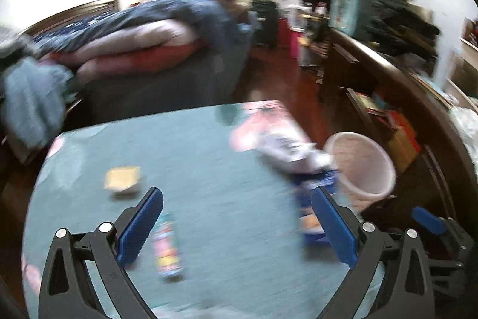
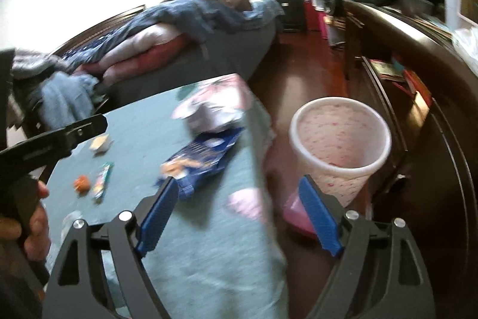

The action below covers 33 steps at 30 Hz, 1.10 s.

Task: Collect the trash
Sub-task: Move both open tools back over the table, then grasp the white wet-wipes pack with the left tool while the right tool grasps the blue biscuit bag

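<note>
— Both grippers stood open and empty, the right gripper (image 2: 239,217) over the table edge (image 2: 263,121). Which was nearer the blue wrapper (image 2: 203,160)?
— Right one: wrapper just ahead-left of its fingertips, long axis slanting away rightward; bin (image 2: 340,139) farther right, on the floor. The left gripper (image 1: 237,229) had the tube wrapper (image 1: 167,247) nearest.

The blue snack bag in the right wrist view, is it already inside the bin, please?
No, the blue snack bag lies on the teal tablecloth, apart from the bin on the floor.
</note>
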Available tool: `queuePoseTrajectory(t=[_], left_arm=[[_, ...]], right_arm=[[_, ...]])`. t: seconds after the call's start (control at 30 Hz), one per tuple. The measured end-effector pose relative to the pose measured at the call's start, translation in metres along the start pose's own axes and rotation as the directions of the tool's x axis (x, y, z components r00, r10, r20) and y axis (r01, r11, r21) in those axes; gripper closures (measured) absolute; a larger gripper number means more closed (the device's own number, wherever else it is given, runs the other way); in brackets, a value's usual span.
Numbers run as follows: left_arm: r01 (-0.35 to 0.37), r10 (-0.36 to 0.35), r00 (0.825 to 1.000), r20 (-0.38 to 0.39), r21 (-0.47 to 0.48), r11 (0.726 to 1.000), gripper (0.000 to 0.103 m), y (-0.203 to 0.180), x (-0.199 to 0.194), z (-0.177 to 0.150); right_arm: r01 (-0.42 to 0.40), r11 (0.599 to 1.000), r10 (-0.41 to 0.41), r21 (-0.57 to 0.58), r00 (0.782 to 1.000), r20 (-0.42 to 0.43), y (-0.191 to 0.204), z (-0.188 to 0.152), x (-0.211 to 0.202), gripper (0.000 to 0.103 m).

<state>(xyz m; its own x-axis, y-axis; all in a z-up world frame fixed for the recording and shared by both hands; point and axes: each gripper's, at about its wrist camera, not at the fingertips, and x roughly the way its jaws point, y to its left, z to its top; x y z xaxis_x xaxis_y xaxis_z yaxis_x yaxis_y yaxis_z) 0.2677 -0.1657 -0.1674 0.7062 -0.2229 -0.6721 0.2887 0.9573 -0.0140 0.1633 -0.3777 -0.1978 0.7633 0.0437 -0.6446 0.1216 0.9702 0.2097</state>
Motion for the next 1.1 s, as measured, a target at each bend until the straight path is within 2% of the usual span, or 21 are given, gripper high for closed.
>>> queuePoseTrajectory(t=[0.2, 0.33, 0.43, 0.57, 0.67, 0.73, 0.87, 0.97, 1.03, 1.1], left_arm=[[-0.046, 0.042, 0.999, -0.026, -0.159, 0.986, 0.004, 0.092, -0.02, -0.031], [-0.12, 0.115, 0.993, -0.038, -0.175, 0.977, 0.004, 0.133, -0.034, -0.055], [-0.124, 0.116, 0.992, -0.055, -0.172, 0.977, 0.004, 0.149, -0.04, -0.073], [0.022, -0.031, 0.997, -0.073, -0.113, 0.993, 0.004, 0.142, -0.047, -0.1], [0.086, -0.083, 0.994, -0.068, 0.032, 0.996, 0.004, 0.118, -0.046, -0.112], [0.119, -0.108, 0.991, -0.075, 0.154, 0.981, 0.004, 0.102, -0.038, -0.116], [0.2, -0.183, 0.979, -0.088, 0.242, 0.95, 0.004, 0.094, -0.018, -0.111], [0.281, -0.253, 0.958, -0.132, 0.279, 0.918, 0.004, 0.093, -0.002, -0.11], [0.305, -0.268, 0.949, -0.164, 0.278, 0.911, 0.004, 0.091, 0.004, -0.113], [0.335, -0.297, 0.939, -0.174, 0.264, 0.905, 0.012, 0.093, 0.006, -0.112]], right_arm=[[0.006, 0.998, -0.008, -0.062, 1.0, -0.024, 0.04, -0.015, -0.004, 0.017], [0.015, 0.996, -0.021, -0.092, 0.998, -0.063, 0.058, -0.025, 0.003, 0.014], [-0.009, 0.994, -0.002, -0.109, 0.995, -0.1, 0.072, -0.035, 0.01, 0.014], [-0.023, 0.993, 0.01, -0.113, 0.993, -0.115, 0.086, -0.045, 0.014, 0.014], [-0.013, 0.994, 0.0, -0.11, 0.993, -0.115, 0.085, -0.048, 0.01, 0.014], [0.003, 0.994, -0.016, -0.106, 0.993, -0.115, 0.081, -0.048, 0.006, 0.014], [0.042, 0.995, -0.052, -0.092, 0.993, -0.107, 0.068, -0.046, -0.003, 0.014], [0.047, 0.996, -0.055, -0.07, 0.993, -0.105, 0.06, -0.045, -0.007, 0.014], [0.046, 0.997, -0.052, -0.055, 0.993, -0.107, 0.056, -0.044, -0.007, 0.014], [0.042, 0.998, -0.046, -0.041, 0.993, -0.113, 0.053, -0.043, -0.006, 0.013]])
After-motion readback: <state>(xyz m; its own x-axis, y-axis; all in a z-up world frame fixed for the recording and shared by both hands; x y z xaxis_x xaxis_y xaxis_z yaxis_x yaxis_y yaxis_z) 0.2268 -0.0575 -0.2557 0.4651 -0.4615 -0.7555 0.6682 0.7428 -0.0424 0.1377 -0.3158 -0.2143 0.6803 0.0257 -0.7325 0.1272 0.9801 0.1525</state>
